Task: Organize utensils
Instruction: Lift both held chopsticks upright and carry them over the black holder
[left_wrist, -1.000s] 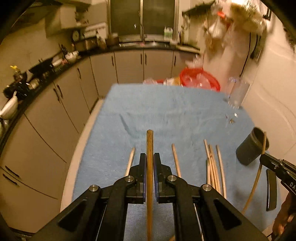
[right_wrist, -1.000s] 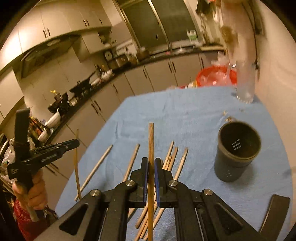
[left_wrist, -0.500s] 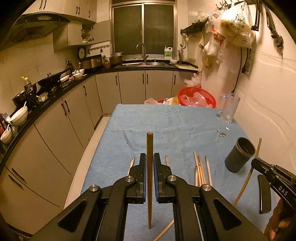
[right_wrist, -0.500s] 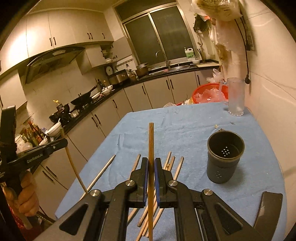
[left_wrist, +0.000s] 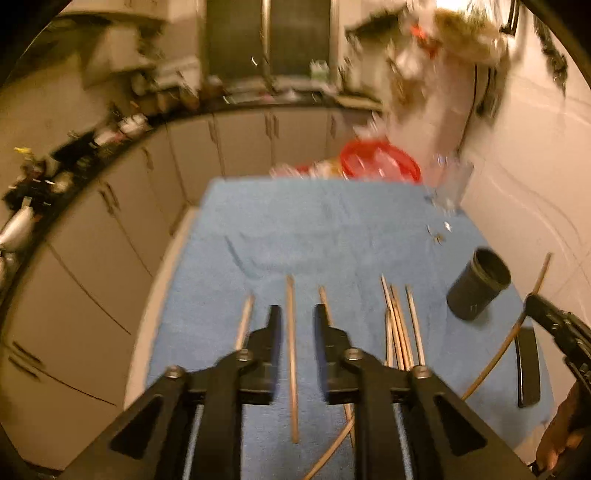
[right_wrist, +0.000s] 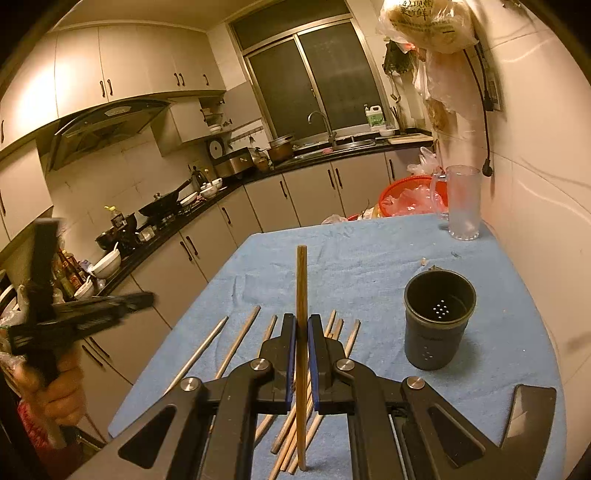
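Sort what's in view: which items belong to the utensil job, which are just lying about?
Job:
- chopstick clamped in right gripper
- chopstick between the left gripper's just-opened jaws
- loose chopsticks on the blue cloth
- dark holder cup

Lying about:
- glass mug
- red basket
- flat black piece

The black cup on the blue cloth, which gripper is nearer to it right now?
Right. The right gripper, shut on a chopstick, is just beside the black cup; the left gripper is across the loose chopsticks.
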